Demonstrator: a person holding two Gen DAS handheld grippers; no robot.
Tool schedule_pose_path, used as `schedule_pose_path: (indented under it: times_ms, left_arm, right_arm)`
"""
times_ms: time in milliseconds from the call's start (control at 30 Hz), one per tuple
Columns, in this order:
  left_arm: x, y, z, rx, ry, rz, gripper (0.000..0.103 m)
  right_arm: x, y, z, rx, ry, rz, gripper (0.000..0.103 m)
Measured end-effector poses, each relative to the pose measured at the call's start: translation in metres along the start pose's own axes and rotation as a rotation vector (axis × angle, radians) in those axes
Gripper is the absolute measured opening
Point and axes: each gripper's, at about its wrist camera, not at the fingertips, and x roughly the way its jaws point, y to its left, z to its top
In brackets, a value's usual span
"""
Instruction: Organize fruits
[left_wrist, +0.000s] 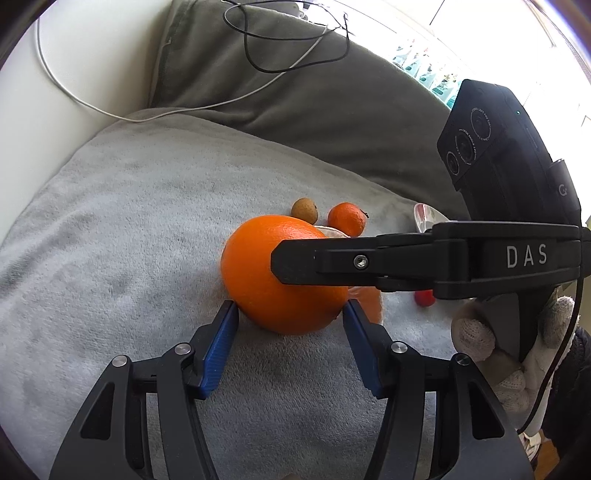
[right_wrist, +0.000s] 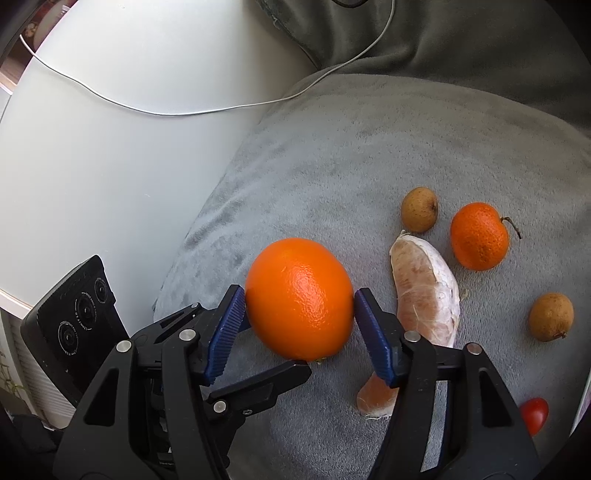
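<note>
A large orange (left_wrist: 273, 275) (right_wrist: 300, 299) lies on a light grey plush cushion (left_wrist: 122, 229) (right_wrist: 388, 147). My right gripper (right_wrist: 300, 308) closes its blue pads on the orange's two sides; in the left wrist view its black finger (left_wrist: 332, 260) crosses over the orange. My left gripper (left_wrist: 290, 314) is open, its blue fingertips (left_wrist: 231, 314) just either side of the orange's near edge, not clamping it. Beyond lie a small mandarin (left_wrist: 347, 218) (right_wrist: 479, 236), two brown longans (right_wrist: 419, 209) (right_wrist: 550, 316), a peeled pomelo segment (right_wrist: 424, 295), an orange segment (right_wrist: 376, 400) and a cherry tomato (right_wrist: 533, 415).
A darker olive cushion (left_wrist: 295, 99) rises behind the grey one. A white cable (right_wrist: 147, 109) and a black cable (left_wrist: 295, 37) lie across the white surface (right_wrist: 110, 166) and cushions. A gloved hand (left_wrist: 491, 350) holds the right gripper's handle.
</note>
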Motion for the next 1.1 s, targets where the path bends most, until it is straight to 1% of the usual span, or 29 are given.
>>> schedule_pose_path:
  times_ms: [167, 400, 733, 1100]
  left_arm:
    - [0.001, -0.009, 0.003, 0.018, -0.011, -0.003, 0.058]
    - [0.003, -0.027, 0.012, 0.049, -0.024, -0.022, 0.058]
    - [0.016, -0.061, 0.026, 0.103, -0.031, -0.064, 0.058]
    - [0.033, -0.101, 0.038, 0.165, -0.013, -0.113, 0.058]
  right_arm:
    - [-0.012, -0.002, -0.001, -0.002, -0.02, -0.005, 0.064]
    - [-0.036, -0.006, -0.003, 0.001, -0.069, -0.026, 0.064]
    - [-0.077, -0.025, -0.006, 0.028, -0.131, -0.058, 0.064]
    - [-0.117, -0.053, -0.012, 0.078, -0.192, -0.091, 0.064]
